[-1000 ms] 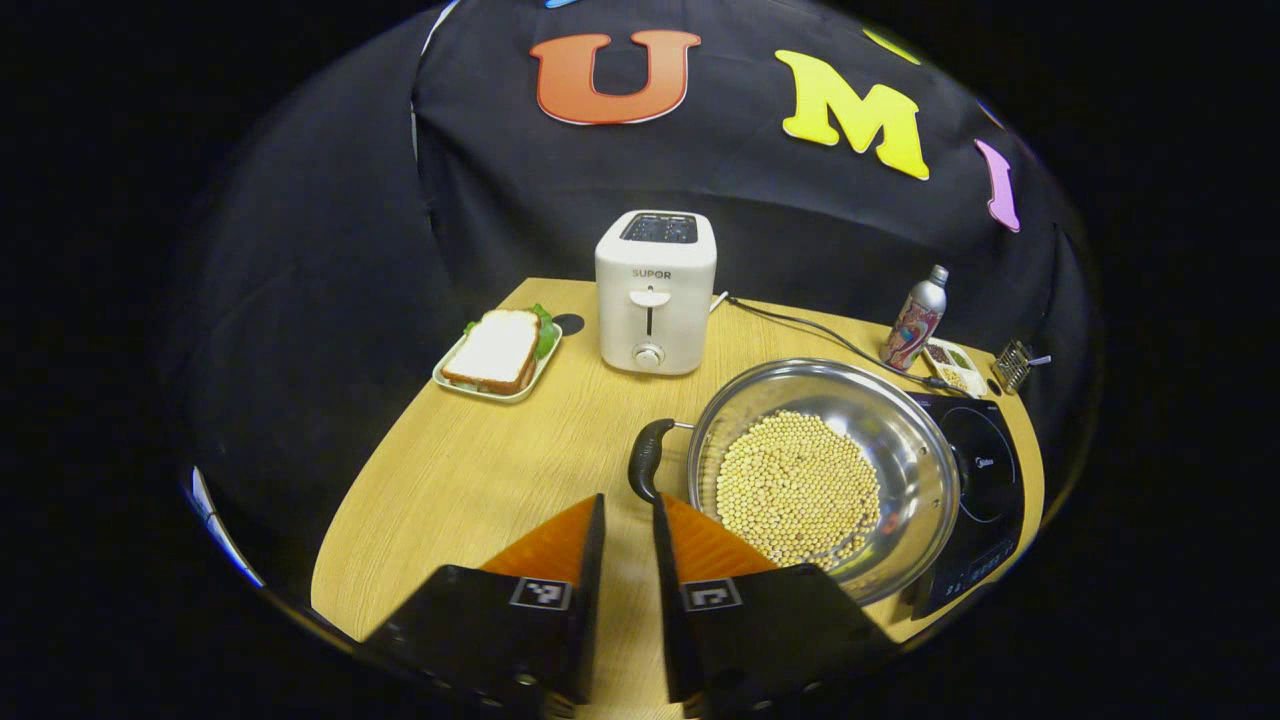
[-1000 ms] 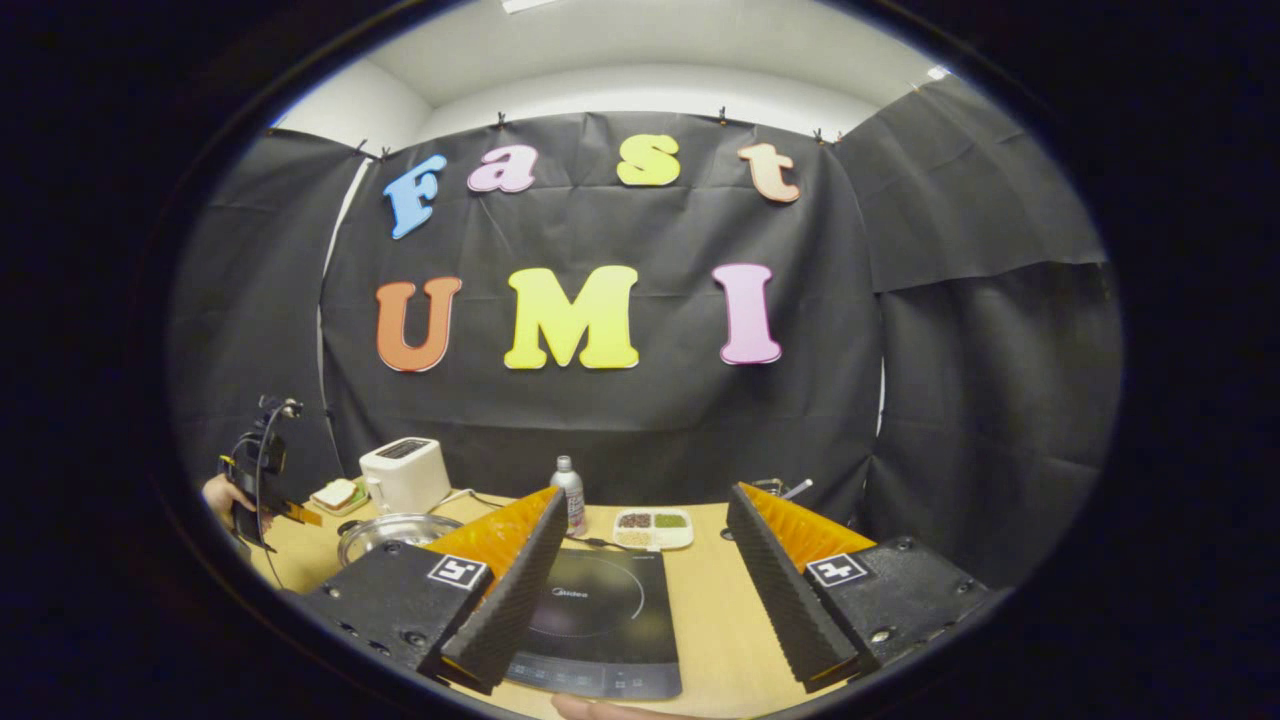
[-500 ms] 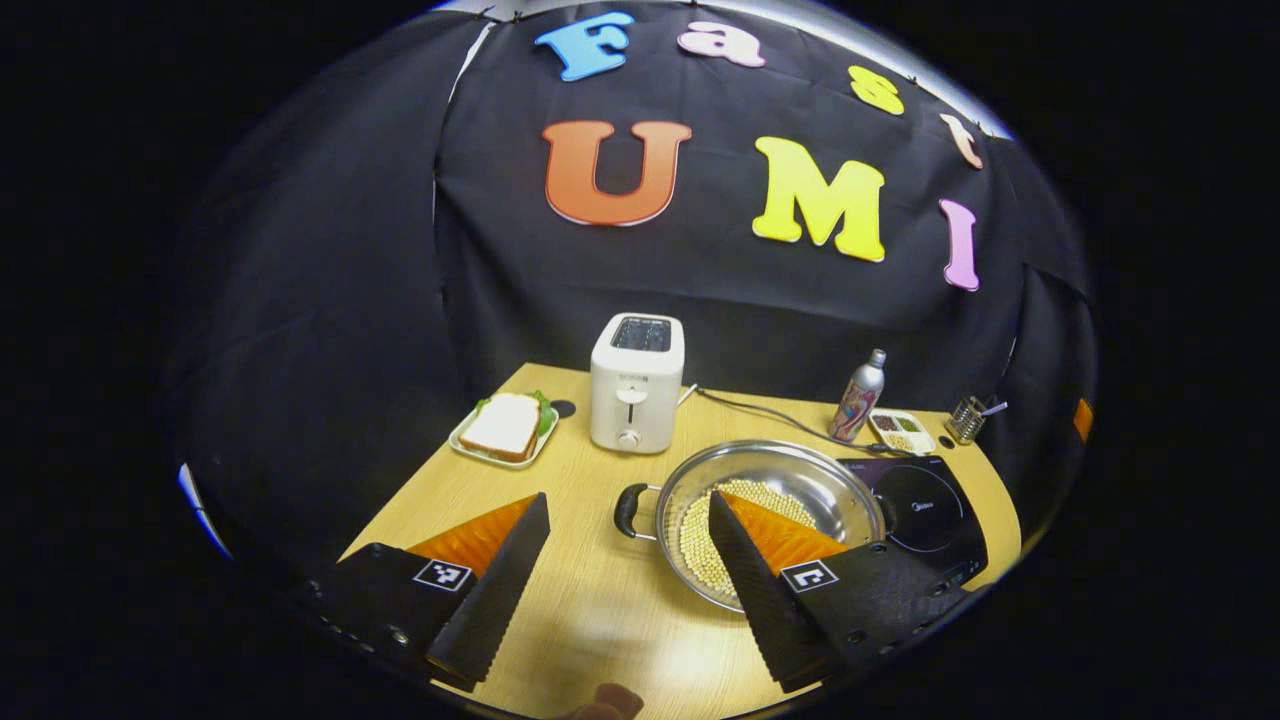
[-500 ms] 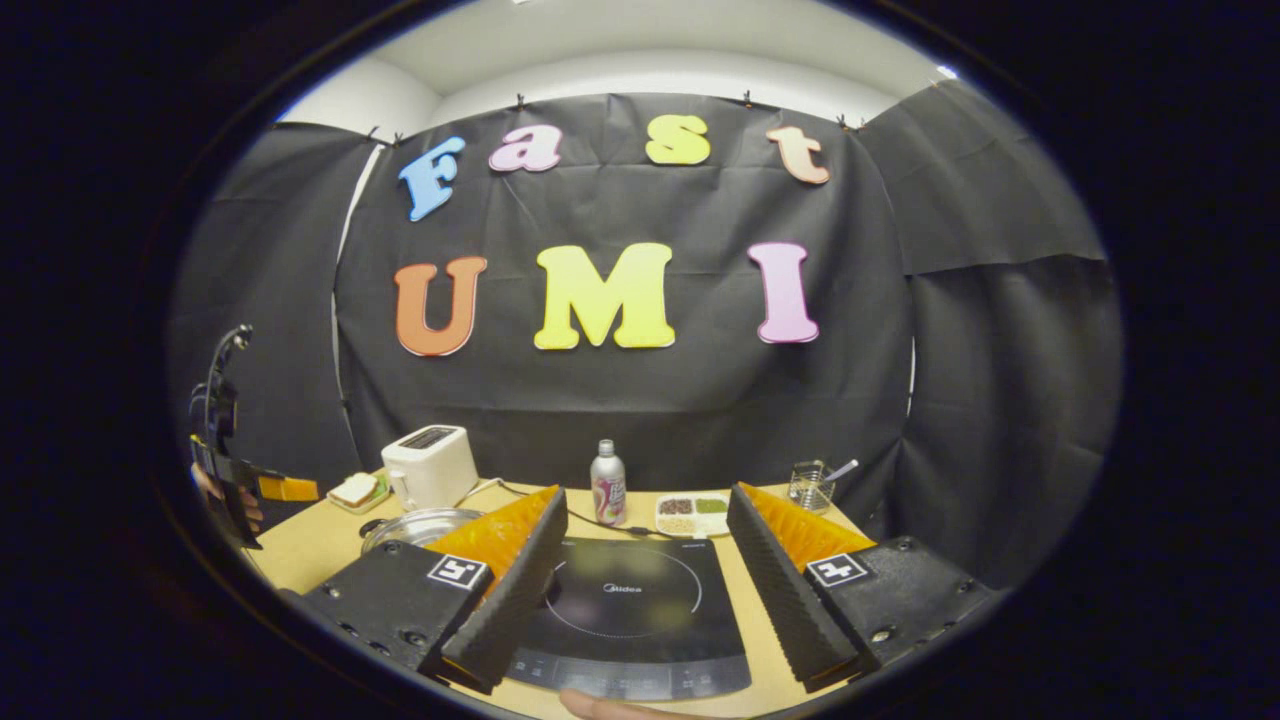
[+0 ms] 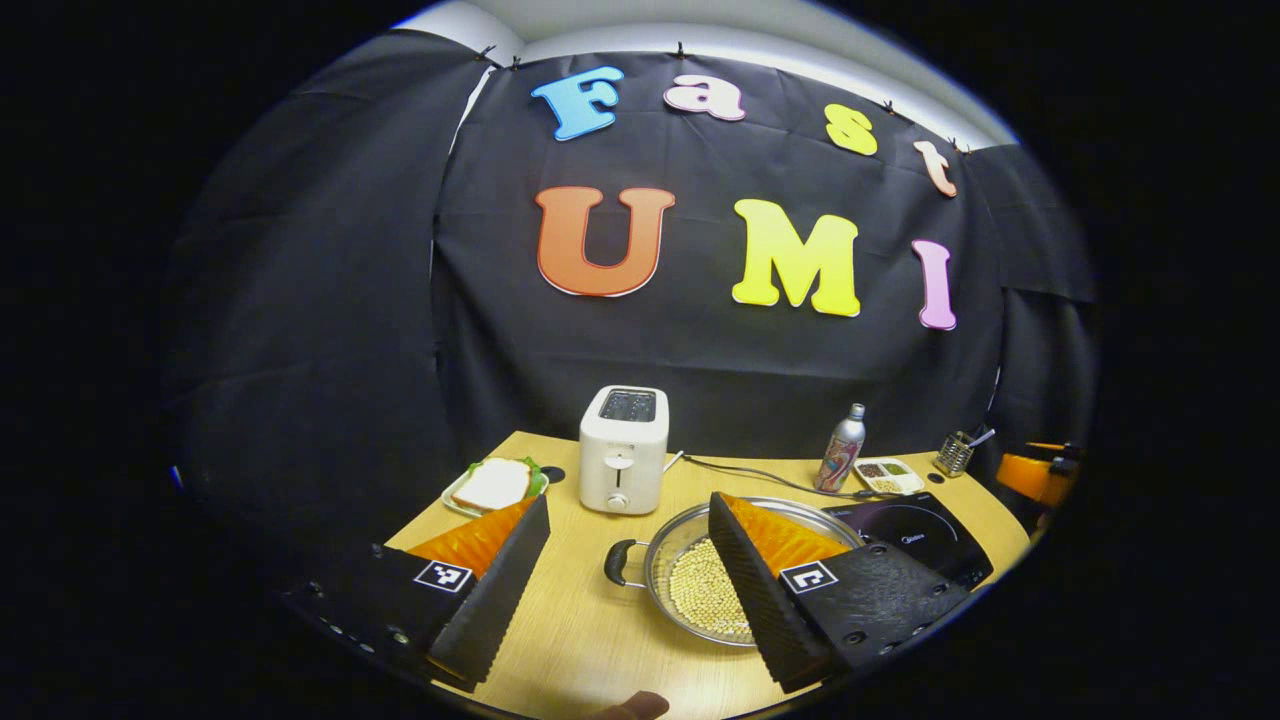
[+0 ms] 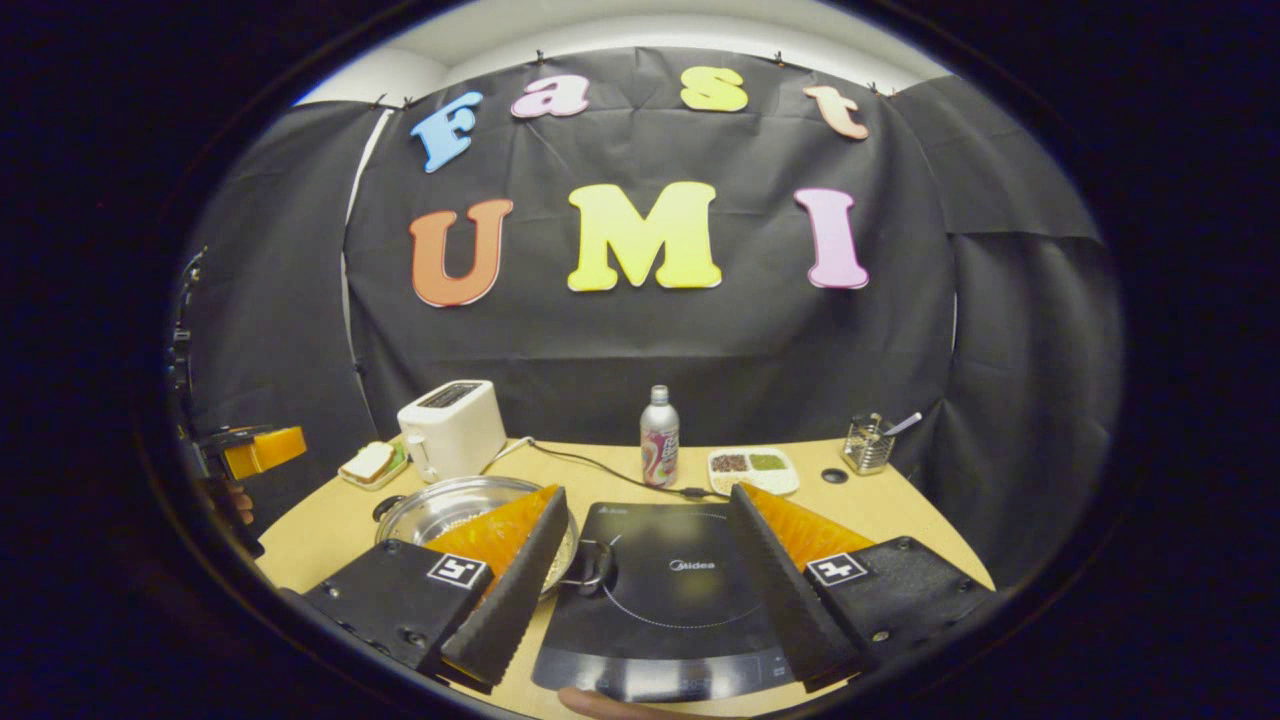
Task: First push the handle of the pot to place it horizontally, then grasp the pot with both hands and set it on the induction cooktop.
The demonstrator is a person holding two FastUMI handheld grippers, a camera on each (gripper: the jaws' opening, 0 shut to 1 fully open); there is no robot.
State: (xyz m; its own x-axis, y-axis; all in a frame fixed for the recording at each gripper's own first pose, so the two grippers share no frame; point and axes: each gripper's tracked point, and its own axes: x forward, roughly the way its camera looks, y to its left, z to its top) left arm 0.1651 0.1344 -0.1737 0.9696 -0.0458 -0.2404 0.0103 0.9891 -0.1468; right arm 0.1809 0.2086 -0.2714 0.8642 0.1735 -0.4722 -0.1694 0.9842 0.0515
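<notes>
The steel pot [image 5: 672, 545] with pale beans [image 5: 705, 597] stands on the wooden table, just left of the black induction cooktop [image 5: 915, 528]. Its dark left handle [image 5: 617, 562] points sideways. My left gripper [image 5: 627, 500] is open, held above and short of the pot, with the handle showing between its fingers. In the right gripper view, my right gripper [image 6: 647, 492] is open above the cooktop [image 6: 670, 590]. The pot [image 6: 440, 505] lies behind its left finger, and the pot's right handle [image 6: 590, 568] overlaps the cooktop's left edge. Each view catches the other gripper at its edge.
A white toaster [image 5: 622, 450] and a plate with a sandwich [image 5: 492, 485] stand at the back left. A bottle [image 5: 842, 450], a seasoning tray [image 5: 888, 473] and a wire holder [image 5: 955, 455] line the back right. A cable [image 5: 750, 472] runs behind the pot.
My left gripper has opened and drawn back and up from the pot handle. The right gripper has pulled back, so the cooktop and pot show more fully.
</notes>
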